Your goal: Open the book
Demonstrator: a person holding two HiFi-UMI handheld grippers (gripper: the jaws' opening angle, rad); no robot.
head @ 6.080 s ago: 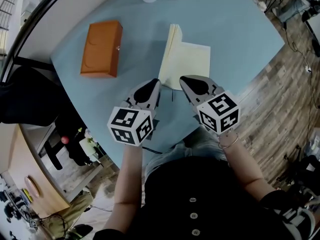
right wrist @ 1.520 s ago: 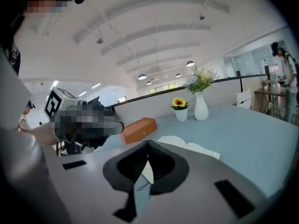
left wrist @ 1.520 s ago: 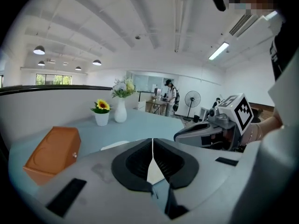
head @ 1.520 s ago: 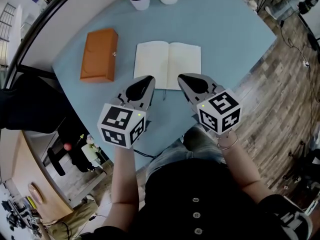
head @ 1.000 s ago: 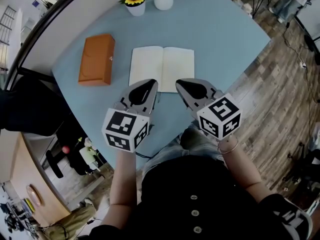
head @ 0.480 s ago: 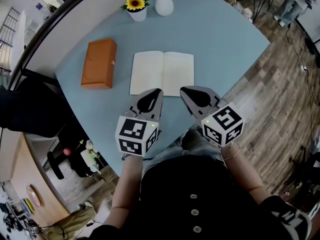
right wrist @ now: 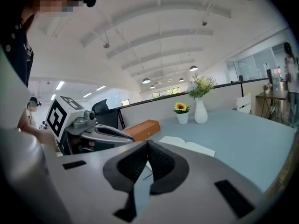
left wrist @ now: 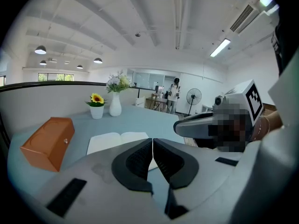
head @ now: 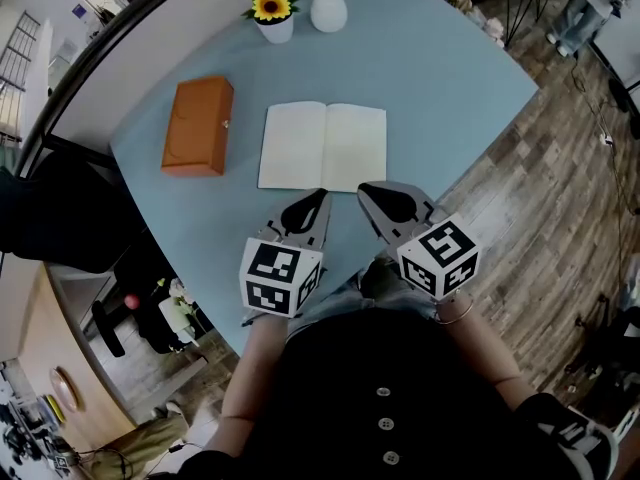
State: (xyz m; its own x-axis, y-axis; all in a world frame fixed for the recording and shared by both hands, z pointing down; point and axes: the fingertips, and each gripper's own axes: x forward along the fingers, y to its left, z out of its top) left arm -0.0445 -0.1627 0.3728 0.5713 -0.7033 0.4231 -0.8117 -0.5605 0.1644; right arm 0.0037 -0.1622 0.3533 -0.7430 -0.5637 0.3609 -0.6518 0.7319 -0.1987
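Observation:
The book (head: 322, 146) lies open and flat on the blue table (head: 450, 78), its two cream pages facing up. Both grippers hover side by side at the table's near edge, just short of the book and apart from it. My left gripper (head: 318, 196) is shut, its pads meeting with nothing between them (left wrist: 153, 140). My right gripper (head: 365, 188) is also shut and empty (right wrist: 148, 143). From the left gripper view the book (left wrist: 119, 139) shows past the jaws; from the right gripper view the book (right wrist: 187, 146) lies ahead.
An orange box (head: 198, 126) lies left of the book. A sunflower pot (head: 272, 18) and a white vase (head: 328, 8) stand at the table's far edge. Wooden floor shows to the right; a dark chair stands at left.
Several seconds ago the book's cover stood half raised; now it lies flat open. Over the last second both grippers drew back toward the near edge, the left one sinking a little.

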